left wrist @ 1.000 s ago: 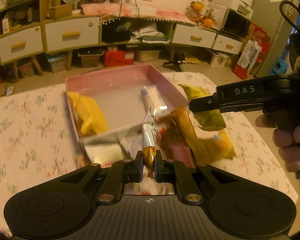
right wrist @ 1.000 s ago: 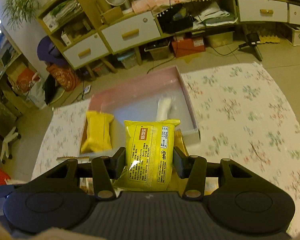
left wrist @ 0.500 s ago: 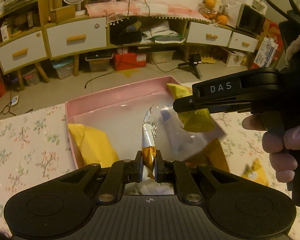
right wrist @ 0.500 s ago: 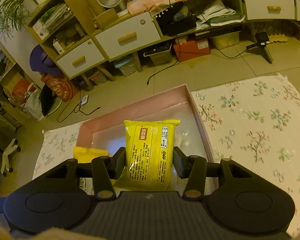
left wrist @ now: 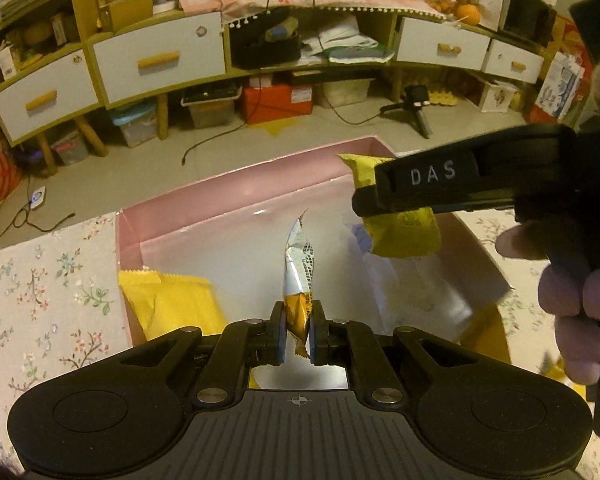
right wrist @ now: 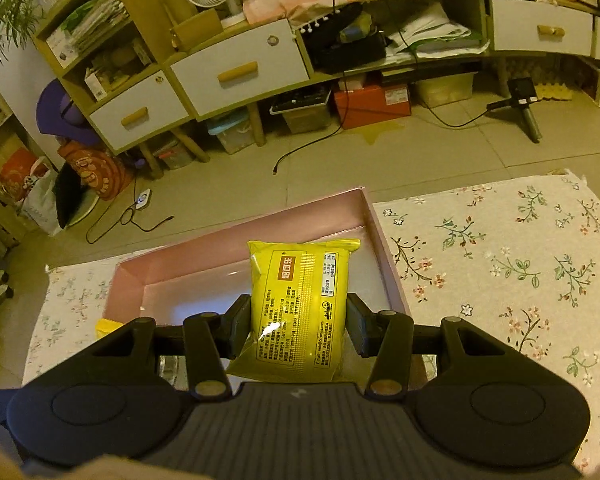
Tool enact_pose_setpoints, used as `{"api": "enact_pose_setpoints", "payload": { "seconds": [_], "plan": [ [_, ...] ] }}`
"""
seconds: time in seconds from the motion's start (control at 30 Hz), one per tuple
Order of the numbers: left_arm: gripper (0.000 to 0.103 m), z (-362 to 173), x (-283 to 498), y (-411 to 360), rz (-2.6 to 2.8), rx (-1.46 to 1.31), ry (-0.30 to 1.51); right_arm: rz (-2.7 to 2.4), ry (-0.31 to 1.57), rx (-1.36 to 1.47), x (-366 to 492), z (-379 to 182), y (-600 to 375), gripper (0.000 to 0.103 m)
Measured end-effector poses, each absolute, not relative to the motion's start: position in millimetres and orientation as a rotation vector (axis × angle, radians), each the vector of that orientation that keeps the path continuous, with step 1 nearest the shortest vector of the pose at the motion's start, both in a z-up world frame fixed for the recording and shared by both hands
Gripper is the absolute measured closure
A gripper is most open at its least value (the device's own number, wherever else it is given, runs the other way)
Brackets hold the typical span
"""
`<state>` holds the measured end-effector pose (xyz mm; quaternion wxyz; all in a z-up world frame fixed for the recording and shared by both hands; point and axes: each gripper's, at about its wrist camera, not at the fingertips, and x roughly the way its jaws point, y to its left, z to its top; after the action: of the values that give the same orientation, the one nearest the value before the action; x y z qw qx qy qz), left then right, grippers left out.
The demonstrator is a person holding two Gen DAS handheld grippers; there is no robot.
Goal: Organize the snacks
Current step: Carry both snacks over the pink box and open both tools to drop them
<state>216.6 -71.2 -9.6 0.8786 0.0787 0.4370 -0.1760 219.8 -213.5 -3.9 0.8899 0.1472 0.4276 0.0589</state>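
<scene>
Showing only leftward: silvery sachet (left wrist: 299, 276) in left tongs (left wrist: 298, 330).

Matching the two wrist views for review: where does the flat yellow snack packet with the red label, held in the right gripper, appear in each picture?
Left wrist view: the yellow snack packet sits right of centre, clamped in the right gripper, above the pink box.
Right wrist view: the packet stands bottom centre, upright between the gripper's fingers.
Shared landmark: the shallow pink cardboard box beneath it in both.

both wrist cameras look steeply down, close over the same pink box (left wrist: 228, 196) (right wrist: 236, 248) from its near side.
</scene>
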Motion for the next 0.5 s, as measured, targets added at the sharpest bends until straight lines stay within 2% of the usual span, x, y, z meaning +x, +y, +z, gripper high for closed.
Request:
{"api": "enact_pose_setpoints", "payload": {
  "seconds": [0.23,0.27,0.3,0.33,0.37,0.5],
  "plan": [
    [0.094,-12,229,-73,-0.347,0.154,0.927,0.105,0.888,0.338,221,-7,-220,0.056],
    [0.091,-13,229,-73,-0.349,0.157,0.928,0.098,0.886,0.35,220,-6,-222,0.053],
    [0.088,-13,229,-73,-0.351,0.163,0.928,0.094,0.884,0.363,221,-6,-224,0.043],
    [0.087,-13,228,-74,-0.354,0.171,0.922,0.093,0.878,0.376,220,-5,-225,0.037],
    [0.085,-12,226,-74,-0.352,0.177,0.916,0.095,0.873,0.385,218,-2,-226,0.036],
    [0.054,-7,224,-73,-0.354,0.165,0.901,0.094,0.864,0.386,215,3,-229,0.029]
  ]
}}
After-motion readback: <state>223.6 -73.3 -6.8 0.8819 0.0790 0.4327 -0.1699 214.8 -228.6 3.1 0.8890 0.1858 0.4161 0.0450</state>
